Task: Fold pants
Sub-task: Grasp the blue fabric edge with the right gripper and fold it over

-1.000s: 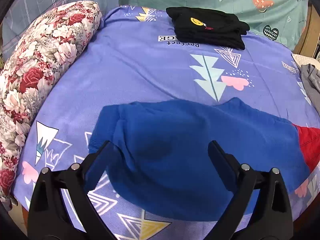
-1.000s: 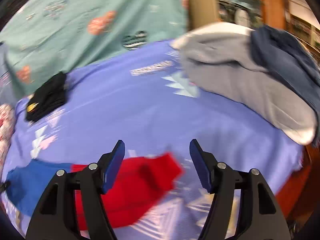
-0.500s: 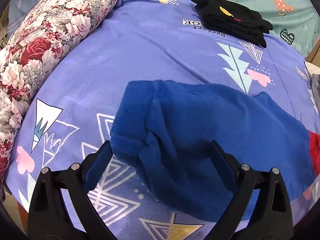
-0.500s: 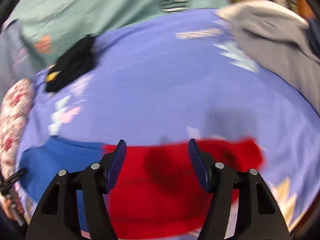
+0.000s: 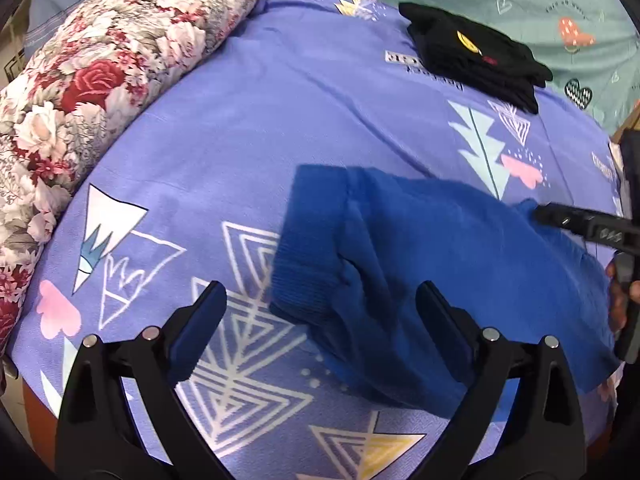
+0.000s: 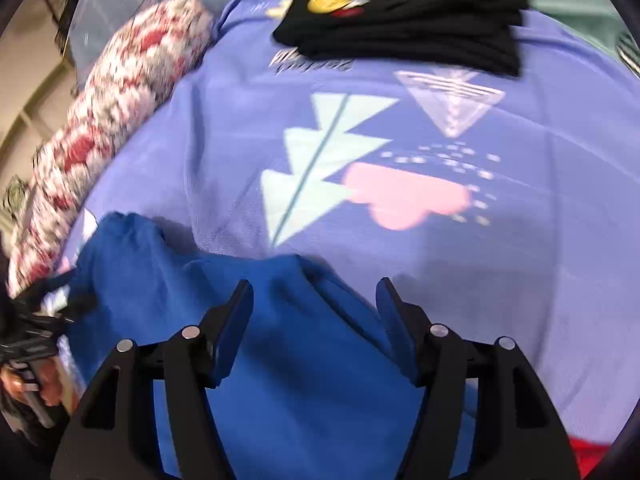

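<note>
Both claws gape wide over the blue pants [image 5: 420, 280], gripping nothing: the left gripper [image 5: 320, 320] hovers by the ribbed cuff, the right gripper [image 6: 316, 320] above mid-fabric, apparently seeking fold points. Beyond, a black folded garment [image 5: 476, 56] waits, likely finished.

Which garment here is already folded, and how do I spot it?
Start from the purple bedsheet and go to its far end, by the green heart-print fabric. The black stack lies there, apart from the blue pants under the grippers. It is the only black item, neatly squared, with a yellow smiley patch on top.
</note>
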### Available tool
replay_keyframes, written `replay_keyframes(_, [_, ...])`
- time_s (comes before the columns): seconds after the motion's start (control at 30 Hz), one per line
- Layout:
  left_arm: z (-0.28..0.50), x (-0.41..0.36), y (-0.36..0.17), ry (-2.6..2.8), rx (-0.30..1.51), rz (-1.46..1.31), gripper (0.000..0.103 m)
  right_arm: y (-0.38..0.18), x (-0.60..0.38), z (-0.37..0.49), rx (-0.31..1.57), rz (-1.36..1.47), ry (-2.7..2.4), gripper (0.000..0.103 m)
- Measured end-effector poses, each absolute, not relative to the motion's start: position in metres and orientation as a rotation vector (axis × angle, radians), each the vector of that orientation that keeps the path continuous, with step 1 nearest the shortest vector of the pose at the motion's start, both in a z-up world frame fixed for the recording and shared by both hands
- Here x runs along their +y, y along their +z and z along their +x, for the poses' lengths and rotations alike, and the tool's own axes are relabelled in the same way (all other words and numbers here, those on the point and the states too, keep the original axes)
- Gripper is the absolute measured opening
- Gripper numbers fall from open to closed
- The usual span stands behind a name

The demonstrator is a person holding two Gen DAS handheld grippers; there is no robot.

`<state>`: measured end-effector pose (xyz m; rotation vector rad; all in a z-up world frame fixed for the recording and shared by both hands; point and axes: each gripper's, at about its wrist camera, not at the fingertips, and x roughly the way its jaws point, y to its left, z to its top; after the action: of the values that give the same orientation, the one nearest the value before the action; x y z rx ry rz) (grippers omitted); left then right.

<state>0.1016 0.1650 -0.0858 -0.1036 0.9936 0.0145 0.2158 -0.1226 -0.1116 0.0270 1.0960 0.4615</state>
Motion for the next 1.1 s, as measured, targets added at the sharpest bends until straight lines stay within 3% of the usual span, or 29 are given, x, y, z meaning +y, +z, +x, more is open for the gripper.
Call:
replay_keyframes(0.13, [0.107, 0.177, -0.092, 0.084, 0.993, -0.083, 0.098, -0.119, -0.109, 0.215, 1.091, -0.024, 0.474, 0.041])
replay_keyframes(0.2, [0.112, 0.185, -0.105, 0.101, 1.033, -0.112, 0.101, -0.119, -0.104, 0.216, 1.079, -0.05, 0.47, 0.015])
replay_keyframes(0.33, [0.111, 0.197, -0.115, 0.093, 1.057, -0.189, 0.101, -0.1, -0.105, 0.214, 0.987, -0.062, 0.438, 0.006])
replay_keyframes(0.73, [0.098, 0.202, -0.107, 0.093, 1.054, -0.182, 0.101, -0.112, -0.098, 0.215, 0.935, -0.166, 0.339, 0.007])
replay_keyframes(0.9, [0.095, 0.198, -0.084, 0.084, 0.983, -0.152, 0.101, -0.089, -0.123, 0.189, 0.934, -0.084, 0.386, 0.023])
replay_keyframes(1.1, [0.109, 0.202, -0.106, 0.124, 1.041, -0.168, 0.101, -0.112, -0.156, 0.163, 1.055, -0.062, 0.39, 0.024])
